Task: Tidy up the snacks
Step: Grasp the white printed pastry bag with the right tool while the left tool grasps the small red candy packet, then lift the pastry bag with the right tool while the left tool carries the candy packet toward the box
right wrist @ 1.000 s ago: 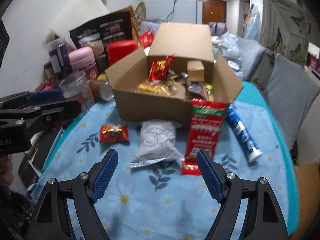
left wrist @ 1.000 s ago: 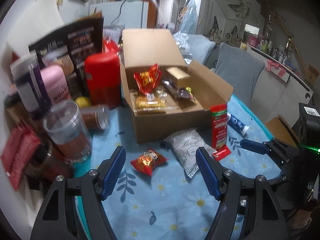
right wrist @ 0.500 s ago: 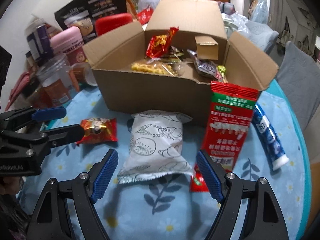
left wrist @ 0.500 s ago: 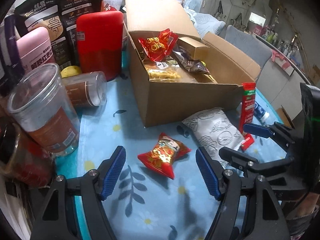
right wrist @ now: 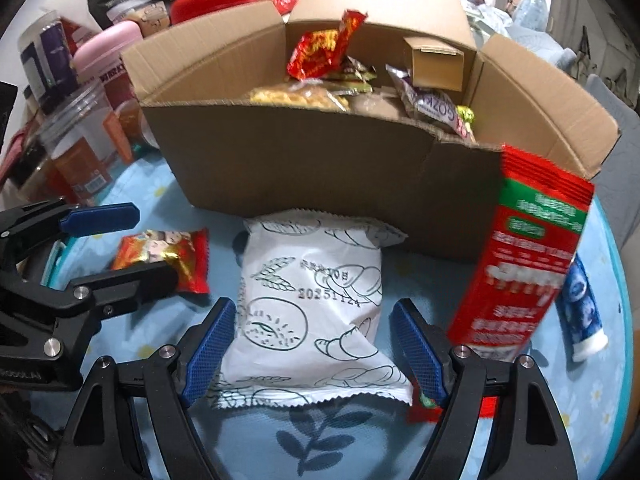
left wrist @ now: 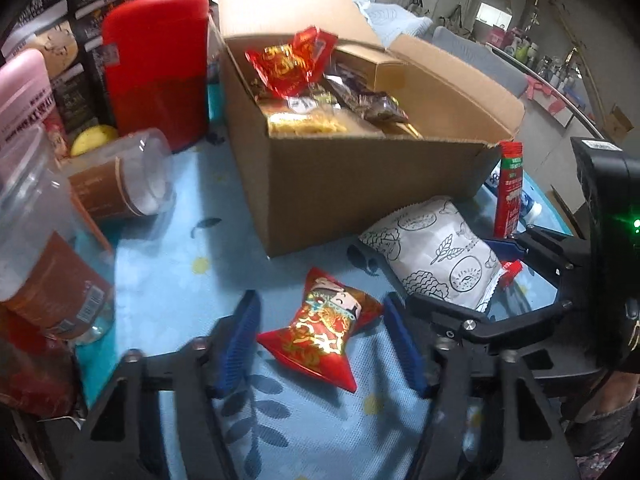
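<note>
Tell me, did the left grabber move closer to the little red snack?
Yes. The left gripper has dropped toward the table: the cardboard box looms larger, and the red snack packet now lies between its closing jaws, not yet pinched.

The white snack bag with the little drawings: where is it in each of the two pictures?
Left wrist view: white snack bag at right of centre, beside the right gripper.
Right wrist view: bottom centre, between the gripper's open fingers.
Shared landmark: cardboard box, just behind it.

Tablecloth [right wrist: 168, 336] is light blue with daisies and dark leaves; small packet [left wrist: 326, 330] red and gold; pouch [right wrist: 316, 312] white with line-drawn pastries; box [right wrist: 320, 164] plain brown.
</note>
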The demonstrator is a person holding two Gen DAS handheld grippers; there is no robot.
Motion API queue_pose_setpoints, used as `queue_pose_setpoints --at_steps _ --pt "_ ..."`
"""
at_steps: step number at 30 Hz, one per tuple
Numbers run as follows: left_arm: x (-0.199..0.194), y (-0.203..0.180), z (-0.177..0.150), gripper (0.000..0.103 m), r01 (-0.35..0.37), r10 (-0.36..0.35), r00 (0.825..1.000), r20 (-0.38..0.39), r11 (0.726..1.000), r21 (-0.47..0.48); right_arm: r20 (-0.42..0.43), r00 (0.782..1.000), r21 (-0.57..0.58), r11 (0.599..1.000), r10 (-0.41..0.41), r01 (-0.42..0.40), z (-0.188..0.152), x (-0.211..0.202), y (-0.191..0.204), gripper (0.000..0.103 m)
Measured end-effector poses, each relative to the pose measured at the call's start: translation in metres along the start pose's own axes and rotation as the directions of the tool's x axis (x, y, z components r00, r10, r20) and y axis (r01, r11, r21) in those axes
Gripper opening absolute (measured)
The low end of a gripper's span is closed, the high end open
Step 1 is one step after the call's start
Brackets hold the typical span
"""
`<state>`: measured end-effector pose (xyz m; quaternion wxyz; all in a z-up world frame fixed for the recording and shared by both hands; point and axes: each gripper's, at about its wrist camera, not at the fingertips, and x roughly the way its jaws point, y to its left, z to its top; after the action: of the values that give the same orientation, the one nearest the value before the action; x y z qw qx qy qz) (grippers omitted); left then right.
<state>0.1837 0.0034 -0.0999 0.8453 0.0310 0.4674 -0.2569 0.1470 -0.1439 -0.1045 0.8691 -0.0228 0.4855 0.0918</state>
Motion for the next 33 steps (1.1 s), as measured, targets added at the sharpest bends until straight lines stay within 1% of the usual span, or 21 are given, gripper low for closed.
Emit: queue_pose_setpoints --at_steps 1,2,4,6,7,13,22,28,33 --pt "0.003 0.0 -0.001 0.042 0.001 -0.001 1.0 -0.011 1.0 -0.004 0.011 1.0 0.0 1.0 0.0 0.0 -0.001 -0.001 0.0 0.076" --pt "0.006 0.0 -0.002 0.038 0.008 -0.008 1.0 -0.028 1.0 -0.006 0.015 1.0 -0.008 1.0 0.007 -0.007 -0.001 -0.002 0.001 0.073" --pt "0.005 -0.001 -0.004 0.036 0.013 -0.013 1.0 -0.026 1.0 -0.003 0.016 1.0 -0.015 1.0 0.004 -0.004 -0.002 -0.004 0.001 0.066" --pt "0.002 -0.006 -0.007 0.032 -0.001 0.002 1.0 -0.023 1.0 0.019 0.022 1.0 -0.021 1.0 0.004 -0.003 -0.004 -0.006 0.002 0.063" --pt "0.0 -0.007 -0.007 0.031 -0.004 0.004 1.0 -0.023 1.0 0.022 0.022 1.0 -0.019 1.0 0.006 -0.006 -0.006 -0.007 0.002 0.062" --pt "-0.011 -0.013 -0.017 0.029 0.002 -0.002 1.0 -0.029 1.0 0.012 0.021 1.0 -0.019 1.0 0.019 -0.019 -0.018 -0.018 0.005 0.058" --pt "-0.02 -0.038 -0.038 0.029 0.028 -0.027 0.998 -0.063 0.999 0.016 0.016 0.999 -0.01 0.999 0.047 -0.046 -0.049 -0.042 0.003 0.057" --pt "-0.031 -0.06 -0.052 0.029 0.054 -0.05 0.996 -0.074 0.997 0.047 0.0 0.999 0.0 0.999 0.041 -0.041 -0.076 -0.058 -0.005 0.057" --pt "-0.026 -0.072 -0.06 0.029 0.077 -0.071 0.992 -0.105 0.995 0.06 -0.007 0.999 0.012 0.999 0.039 -0.039 -0.092 -0.071 -0.012 0.058"
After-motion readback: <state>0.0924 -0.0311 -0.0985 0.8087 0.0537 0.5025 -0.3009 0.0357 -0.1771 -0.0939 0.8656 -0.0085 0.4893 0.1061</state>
